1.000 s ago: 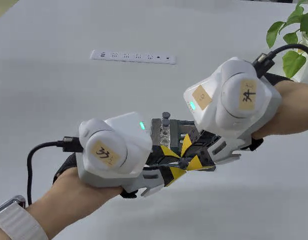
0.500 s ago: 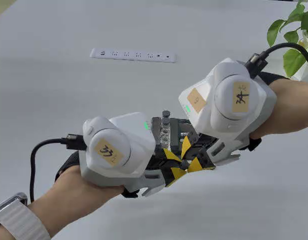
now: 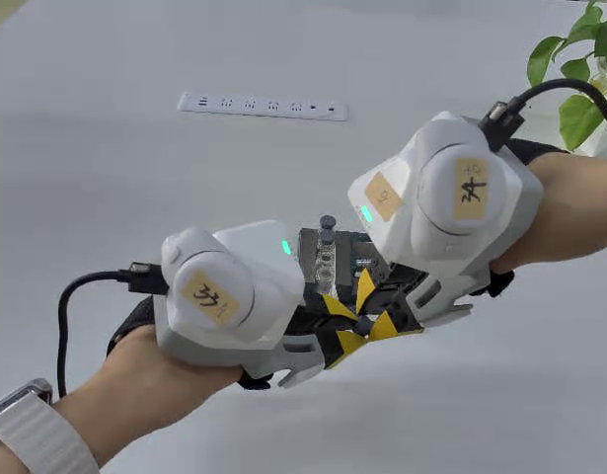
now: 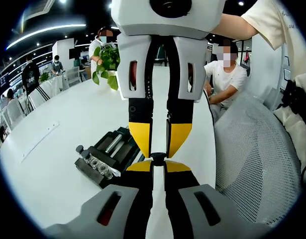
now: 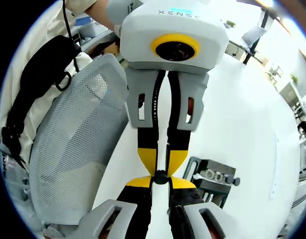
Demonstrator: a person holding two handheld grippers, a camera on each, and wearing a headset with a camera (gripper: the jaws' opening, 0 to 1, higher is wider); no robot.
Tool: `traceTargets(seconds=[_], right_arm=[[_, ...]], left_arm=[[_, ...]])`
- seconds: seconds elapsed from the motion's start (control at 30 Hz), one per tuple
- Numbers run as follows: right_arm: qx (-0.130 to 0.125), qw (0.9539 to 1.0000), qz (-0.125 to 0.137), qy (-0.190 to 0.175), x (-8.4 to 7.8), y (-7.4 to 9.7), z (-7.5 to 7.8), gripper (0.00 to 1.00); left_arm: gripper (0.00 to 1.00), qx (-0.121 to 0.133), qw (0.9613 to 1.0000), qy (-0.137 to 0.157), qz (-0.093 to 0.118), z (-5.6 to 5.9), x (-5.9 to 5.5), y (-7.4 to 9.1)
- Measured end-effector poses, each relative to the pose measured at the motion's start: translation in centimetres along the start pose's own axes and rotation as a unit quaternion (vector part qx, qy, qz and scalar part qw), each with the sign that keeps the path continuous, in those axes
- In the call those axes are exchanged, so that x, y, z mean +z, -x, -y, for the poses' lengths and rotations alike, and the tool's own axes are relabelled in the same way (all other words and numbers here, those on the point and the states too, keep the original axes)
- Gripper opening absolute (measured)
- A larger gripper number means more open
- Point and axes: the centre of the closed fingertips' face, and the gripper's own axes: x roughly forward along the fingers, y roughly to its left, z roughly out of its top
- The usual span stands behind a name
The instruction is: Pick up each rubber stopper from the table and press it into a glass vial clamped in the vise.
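Observation:
My left gripper (image 3: 354, 334) and right gripper (image 3: 367, 318) meet tip to tip above the table, just in front of the black vise (image 3: 344, 252). A small dark rubber stopper (image 3: 361, 324) sits pinched where the yellow fingertips come together. In the left gripper view the stopper (image 4: 157, 159) lies between my own pads and the right gripper's. The right gripper view shows the same stopper (image 5: 160, 176) at the junction. Both pairs of jaws are nearly closed on it. The vise (image 4: 113, 149) holds clear glass vials (image 4: 96, 163), and one vial (image 3: 327, 247) carries a dark stopper on top.
A white power strip (image 3: 262, 106) lies at the far side of the table. A green plant (image 3: 579, 69) stands at the right edge. A grey mesh chair (image 4: 257, 164) is close behind me. People sit at the table's far end.
The right gripper has shifted slightly left and up. The left gripper and the stopper between the tips have barely moved.

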Motion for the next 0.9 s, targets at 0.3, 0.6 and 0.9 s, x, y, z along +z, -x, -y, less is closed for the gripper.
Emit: traceTargets(seconds=[0.3, 0.6, 0.9], right_arm=[[-0.004, 0.9998, 0.019, -0.002, 0.3, 0.6, 0.6, 0.09], [-0.007, 0.9989, 0.044, -0.019, 0.2, 1.8, 0.8, 0.14], [-0.009, 0.9982, 0.057, -0.017, 0.7, 1.8, 0.5, 0.1]], left_arm=[[0.04, 0.01, 0.9992, 0.026, 0.029, -0.5, 0.3, 0.5], [0.04, 0.012, 0.9969, 0.052, 0.057, -0.9, 0.4, 0.9], [0.04, 0.005, 0.9954, 0.055, 0.078, -0.5, 1.0, 1.0]])
